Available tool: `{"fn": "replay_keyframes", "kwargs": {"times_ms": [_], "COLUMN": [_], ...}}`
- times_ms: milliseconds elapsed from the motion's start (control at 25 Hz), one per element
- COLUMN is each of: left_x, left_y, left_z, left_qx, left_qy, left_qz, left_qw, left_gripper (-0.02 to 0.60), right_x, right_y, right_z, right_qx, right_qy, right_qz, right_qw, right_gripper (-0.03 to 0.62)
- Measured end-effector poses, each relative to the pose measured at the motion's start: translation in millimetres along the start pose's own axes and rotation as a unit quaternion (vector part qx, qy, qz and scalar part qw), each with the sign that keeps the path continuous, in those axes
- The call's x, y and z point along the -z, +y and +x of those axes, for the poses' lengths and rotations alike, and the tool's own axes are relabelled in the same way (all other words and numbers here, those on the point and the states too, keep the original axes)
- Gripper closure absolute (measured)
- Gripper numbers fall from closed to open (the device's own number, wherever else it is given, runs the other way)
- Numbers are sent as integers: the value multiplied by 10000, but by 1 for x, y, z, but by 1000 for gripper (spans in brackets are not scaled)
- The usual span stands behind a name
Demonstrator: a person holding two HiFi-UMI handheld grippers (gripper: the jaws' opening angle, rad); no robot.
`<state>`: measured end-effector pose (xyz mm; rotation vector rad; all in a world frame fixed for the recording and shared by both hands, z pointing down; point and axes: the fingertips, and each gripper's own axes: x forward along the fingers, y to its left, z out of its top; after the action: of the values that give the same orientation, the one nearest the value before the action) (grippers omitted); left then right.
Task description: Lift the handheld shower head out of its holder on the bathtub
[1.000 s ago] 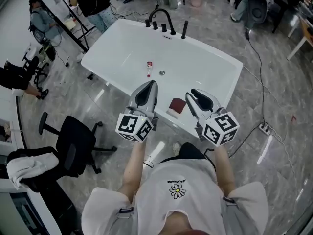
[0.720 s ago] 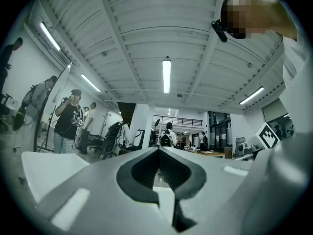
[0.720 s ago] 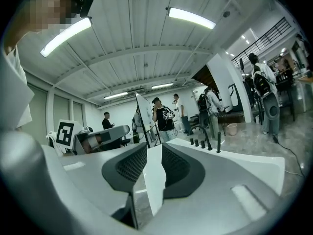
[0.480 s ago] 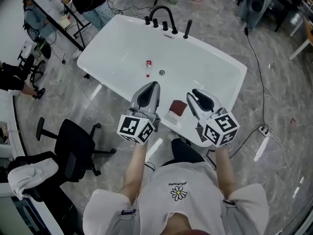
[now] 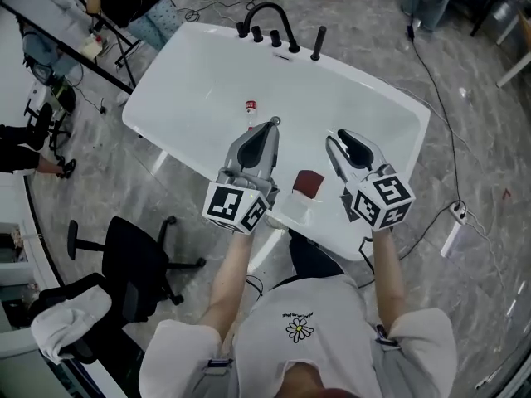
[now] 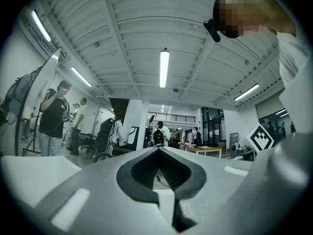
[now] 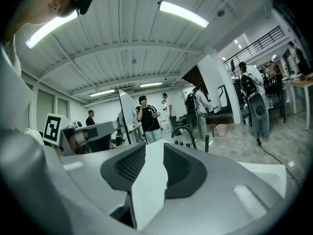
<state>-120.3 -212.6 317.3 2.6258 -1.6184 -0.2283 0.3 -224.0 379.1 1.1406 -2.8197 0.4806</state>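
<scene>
Left gripper (image 5: pixel 271 124) clenched, empty. Right gripper (image 5: pixel 336 136) jaws slightly apart, empty. Both over white oval bathtub (image 5: pixel 357 98). Slim black handheld shower head (image 5: pixel 317 44) upright, well ahead of right gripper.

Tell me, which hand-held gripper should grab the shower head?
Probably the right hand-held gripper: its jaws stand apart and point toward the shower head on the bathtub far rim. The left hand-held gripper looks shut.
</scene>
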Motion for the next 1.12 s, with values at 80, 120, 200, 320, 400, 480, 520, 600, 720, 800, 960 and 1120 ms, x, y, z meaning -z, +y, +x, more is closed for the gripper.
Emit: {"fn": "replay_keyframes", "kwargs": {"times_ms": [80,120,200,320,400,480,520,600,720,800,960,1120], "left_x": [4,7,15,32,47,61,68,86,122,147,193,233], "left_y": [20,31,50,75,94,111,118,130,149,162,176,196], "left_z": [18,28,54,96,125,153,165,186,215,233,274,300], "left_qx": [14,27,76,200,286,384,438,541,616,615,606,605], "left_qy": [-23,-46,-85,-64,-29,-21,-24,-10,101,186,258,376], "left_qz": [72,76,45,27,29,22,25,45,22,4,-128,-284], "left_qw": [10000,10000,9999,9998,9996,9993,9990,9985,9981,9979,9977,9971], "left_gripper": [581,581,581,581,581,581,581,581,581,581,581,581], "right_x": [-8,-11,-20,-27,-24,-18,-14,1,29,49,86,112], "right_y": [-19,-30,-55,-95,-124,-151,-163,-188,-229,-256,-298,-328], "right_z": [22,34,57,99,133,168,184,213,254,283,319,353], "right_qx": [117,191,360,637,787,875,911,1002,1256,1432,1646,1904], "right_qy": [-96,-151,-265,-339,-307,-258,-226,-147,-69,-14,289,493], "right_qz": [14,29,18,-80,-112,-115,-90,46,285,325,273,103], "right_qw": [9999,9997,9990,9974,9964,9958,9955,9948,9917,9892,9856,9804], "right_gripper": [456,453,453,448,441,428,419,395,373,372,355,352]}}
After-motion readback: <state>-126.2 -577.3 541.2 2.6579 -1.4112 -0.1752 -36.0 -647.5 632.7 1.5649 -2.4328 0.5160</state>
